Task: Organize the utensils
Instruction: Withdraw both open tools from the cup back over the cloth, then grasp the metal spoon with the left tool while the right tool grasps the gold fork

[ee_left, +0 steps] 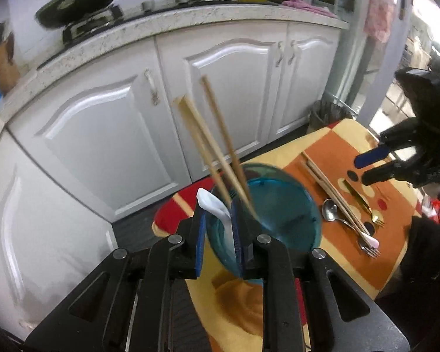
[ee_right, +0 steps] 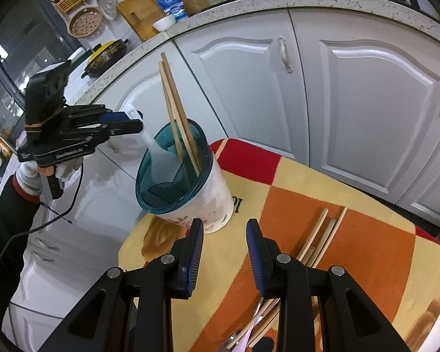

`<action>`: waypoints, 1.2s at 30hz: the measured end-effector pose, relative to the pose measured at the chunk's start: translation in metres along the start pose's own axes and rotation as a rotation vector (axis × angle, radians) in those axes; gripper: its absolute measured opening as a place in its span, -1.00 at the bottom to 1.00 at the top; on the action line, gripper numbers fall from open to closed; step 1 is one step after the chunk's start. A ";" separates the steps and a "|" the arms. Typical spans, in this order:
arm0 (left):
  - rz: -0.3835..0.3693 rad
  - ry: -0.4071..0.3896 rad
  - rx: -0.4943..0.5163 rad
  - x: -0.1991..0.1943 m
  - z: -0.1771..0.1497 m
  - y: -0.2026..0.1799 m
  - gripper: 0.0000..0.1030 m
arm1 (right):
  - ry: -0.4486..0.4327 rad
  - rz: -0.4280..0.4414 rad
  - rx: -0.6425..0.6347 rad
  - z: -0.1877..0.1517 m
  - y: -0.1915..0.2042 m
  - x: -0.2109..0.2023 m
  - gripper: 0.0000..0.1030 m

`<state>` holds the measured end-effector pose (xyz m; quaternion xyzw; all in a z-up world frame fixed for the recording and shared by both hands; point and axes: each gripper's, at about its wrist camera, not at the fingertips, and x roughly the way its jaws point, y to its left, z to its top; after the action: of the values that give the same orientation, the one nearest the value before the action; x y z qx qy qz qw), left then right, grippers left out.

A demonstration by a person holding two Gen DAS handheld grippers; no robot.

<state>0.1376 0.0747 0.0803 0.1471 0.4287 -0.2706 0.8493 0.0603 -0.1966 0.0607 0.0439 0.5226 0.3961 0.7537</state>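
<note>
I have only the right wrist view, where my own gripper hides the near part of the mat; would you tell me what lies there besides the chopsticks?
Observer: A metal spoon lies right beside the loose chopsticks, on the side nearer the holder.
Operator: Thank you. Is there anything on the other side of them?
Observer: Yes, a gold fork lies there, roughly parallel to the chopsticks.
Operator: And is that everything?
Observer: No, a steel fork also lies at the end of the row, its tines pointing toward the mat's edge.
</note>
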 end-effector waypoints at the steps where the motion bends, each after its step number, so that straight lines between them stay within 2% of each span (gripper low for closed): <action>1: 0.000 -0.005 -0.019 0.001 -0.003 0.002 -0.70 | 0.002 0.000 -0.002 0.000 0.000 0.000 -0.45; 4: -0.015 -0.025 -0.078 -0.001 -0.011 0.005 -0.58 | 0.001 -0.004 0.004 -0.001 -0.001 0.000 -0.44; 6: -0.018 -0.037 -0.116 -0.003 -0.017 0.002 -0.33 | 0.001 -0.007 0.011 -0.001 -0.002 0.000 -0.43; 11: -0.020 -0.076 -0.215 -0.010 -0.027 -0.011 -0.21 | 0.000 -0.015 0.011 -0.006 0.000 -0.001 -0.37; 15: 0.008 -0.091 -0.272 -0.012 -0.031 -0.027 -0.19 | -0.003 -0.035 -0.002 -0.009 0.002 -0.002 -0.36; 20: 0.090 -0.101 -0.274 -0.015 -0.034 -0.056 -0.16 | -0.023 -0.069 -0.010 -0.013 0.004 -0.008 -0.26; 25: 0.115 -0.094 -0.306 -0.012 -0.038 -0.080 -0.15 | -0.030 -0.105 -0.008 -0.023 0.001 -0.012 -0.25; 28: 0.156 -0.087 -0.306 -0.008 -0.041 -0.096 -0.14 | -0.031 -0.134 -0.012 -0.030 -0.001 -0.016 -0.23; 36: 0.138 -0.062 -0.345 0.002 -0.046 -0.130 -0.14 | -0.047 -0.185 0.034 -0.055 -0.016 -0.035 -0.19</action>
<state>0.0330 -0.0093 0.0494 0.0197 0.4314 -0.1386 0.8912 0.0194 -0.2488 0.0546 0.0175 0.5132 0.3151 0.7981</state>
